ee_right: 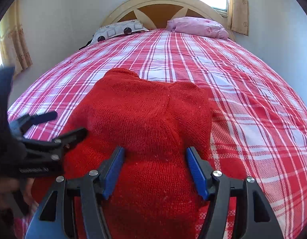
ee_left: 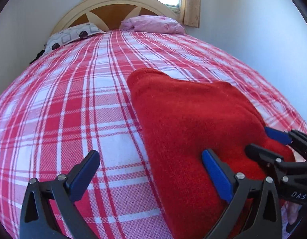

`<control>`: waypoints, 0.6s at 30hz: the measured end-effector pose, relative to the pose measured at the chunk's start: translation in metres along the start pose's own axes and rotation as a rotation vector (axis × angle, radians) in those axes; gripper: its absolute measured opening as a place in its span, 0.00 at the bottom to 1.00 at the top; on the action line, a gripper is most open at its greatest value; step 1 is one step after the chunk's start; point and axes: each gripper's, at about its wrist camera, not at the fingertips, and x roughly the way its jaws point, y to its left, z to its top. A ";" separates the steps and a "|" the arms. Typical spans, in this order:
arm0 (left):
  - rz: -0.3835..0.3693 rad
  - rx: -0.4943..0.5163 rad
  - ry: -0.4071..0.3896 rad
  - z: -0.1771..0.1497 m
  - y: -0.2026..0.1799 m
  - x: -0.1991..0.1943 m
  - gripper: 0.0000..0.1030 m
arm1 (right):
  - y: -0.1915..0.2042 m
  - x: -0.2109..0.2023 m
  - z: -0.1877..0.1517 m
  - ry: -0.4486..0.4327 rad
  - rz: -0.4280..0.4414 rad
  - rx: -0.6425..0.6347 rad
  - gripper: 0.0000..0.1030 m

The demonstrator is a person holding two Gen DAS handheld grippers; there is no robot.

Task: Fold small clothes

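Red knit garment (ee_right: pixel 145 119) lay on the plaid bedspread (ee_left: pixel 63 99), toward the near end of the bed and somewhat right of centre. It looked partly folded already: a seam or fold line ran down its middle in the right wrist view, and its far edge showed two rounded humps.

Left gripper (ee_left: pixel 151 171): jaws spread wide. Right finger resting on or just above the knit at its near left edge; left finger over bare bedspread. It held nothing. Straddling the garment's edge this way probably set up a pinch on that side.

Right gripper (ee_right: pixel 154 169): jaws also well apart, both blue pads (ee_right: pixel 197 171) flanking a raised hump of the knit at the near end. Fabric sat between them, but the pads did not appear pressed together, so no firm hold. Whether they touched the wool I could not tell.

The two tools sat close together at the near edge, likely so both could lift that edge and carry it toward the far side.

Far end: patterned pillow (ee_left: pixel 73 34) left, pink bundle (ee_left: pixel 153 24) right, both against the headboard (ee_left: pixel 113 4), well clear of the work.
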 end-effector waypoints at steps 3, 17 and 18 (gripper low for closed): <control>-0.064 -0.049 0.010 -0.001 0.010 0.002 1.00 | 0.000 0.001 -0.002 -0.010 -0.004 -0.011 0.63; -0.159 -0.168 0.008 -0.010 0.022 -0.001 1.00 | -0.125 -0.027 -0.001 -0.038 0.263 0.477 0.75; -0.168 -0.176 0.011 -0.010 0.024 0.000 1.00 | -0.130 -0.023 -0.003 -0.026 0.282 0.495 0.75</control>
